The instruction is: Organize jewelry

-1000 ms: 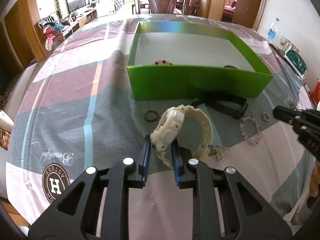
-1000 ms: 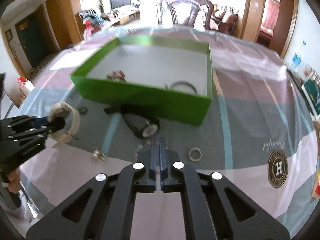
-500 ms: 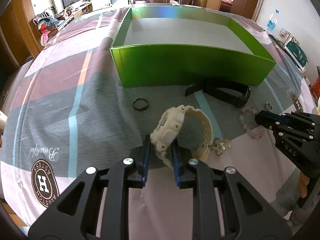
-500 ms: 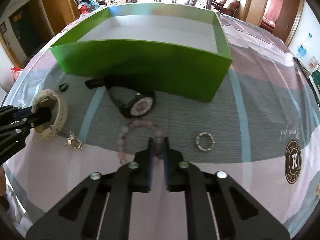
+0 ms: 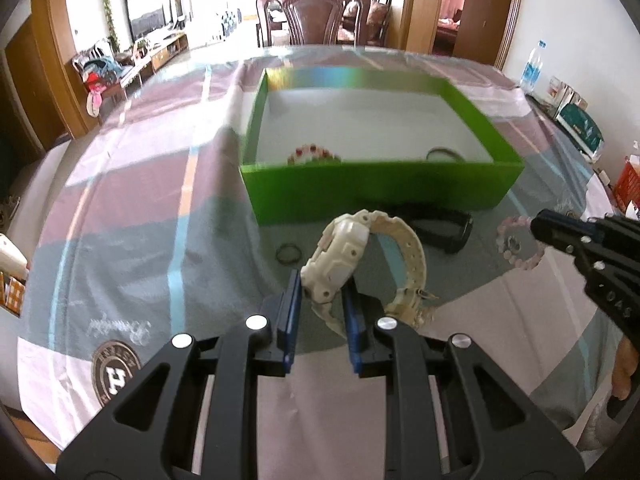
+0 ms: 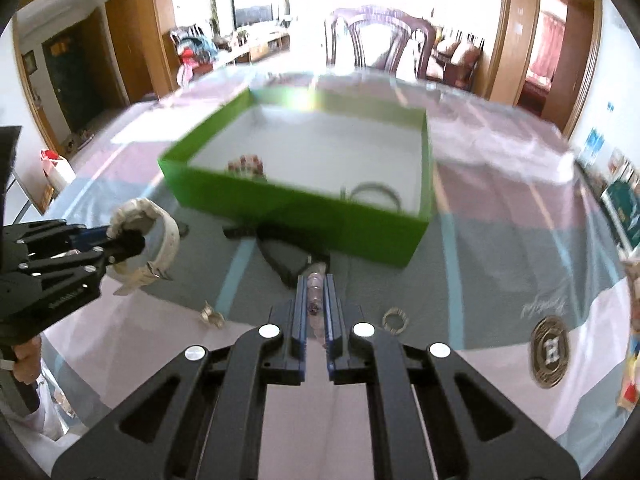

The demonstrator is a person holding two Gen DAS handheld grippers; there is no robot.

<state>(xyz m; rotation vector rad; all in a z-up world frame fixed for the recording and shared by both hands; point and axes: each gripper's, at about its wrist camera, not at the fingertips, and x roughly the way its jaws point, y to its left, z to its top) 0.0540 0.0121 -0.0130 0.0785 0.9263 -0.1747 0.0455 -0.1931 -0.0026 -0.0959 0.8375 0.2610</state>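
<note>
A cream-white watch [image 5: 340,256] hangs above the cloth, with my left gripper [image 5: 320,292] shut on its case. The right wrist view shows the same watch [image 6: 148,240] in the left gripper [image 6: 120,244] at the left edge. My right gripper [image 6: 316,284] is shut on a pink bead bracelet [image 6: 315,280], which is lifted off the table. Seen from the left wrist, that bracelet [image 5: 516,248] dangles from the right gripper [image 5: 540,228]. The green box [image 5: 380,192] stands ahead and holds a red bead bracelet [image 5: 314,156] and a dark bangle [image 5: 444,155].
A black watch [image 5: 444,232] lies in front of the box wall. A small black ring [image 5: 289,253], a silver ring [image 6: 395,319] and a small metal clasp [image 6: 210,314] lie on the patterned tablecloth [image 5: 140,200]. A wooden chair [image 5: 320,16] stands beyond the table.
Both grippers dipped toward the table and rose again. The right gripper closed on the pink bracelet and lifted it off the cloth. The left gripper kept the white watch.
</note>
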